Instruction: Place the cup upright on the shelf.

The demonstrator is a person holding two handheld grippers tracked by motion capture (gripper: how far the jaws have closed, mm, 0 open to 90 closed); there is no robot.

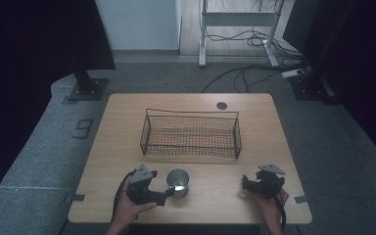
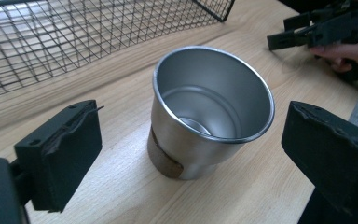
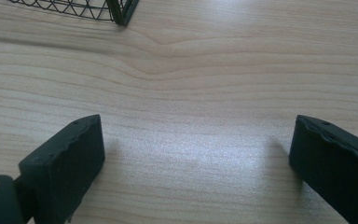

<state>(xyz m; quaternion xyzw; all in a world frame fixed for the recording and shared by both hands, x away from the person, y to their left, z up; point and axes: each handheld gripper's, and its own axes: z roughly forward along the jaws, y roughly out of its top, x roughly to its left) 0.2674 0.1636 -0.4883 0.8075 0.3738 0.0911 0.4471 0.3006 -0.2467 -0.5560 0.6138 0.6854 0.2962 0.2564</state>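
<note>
One steel cup (image 2: 212, 116) stands upright on the table (image 1: 254, 147), near its front edge and in front of the basket (image 1: 191, 133). Left gripper (image 1: 169, 194) sits just beside the cup, its jaws spread wide with the cup between and slightly ahead of them; pads appear clear of the cup wall, though the high view is too dim to confirm. Right gripper (image 1: 245, 185) rests well apart to the right, jaws also wide apart over bare wood, holding nothing
</note>
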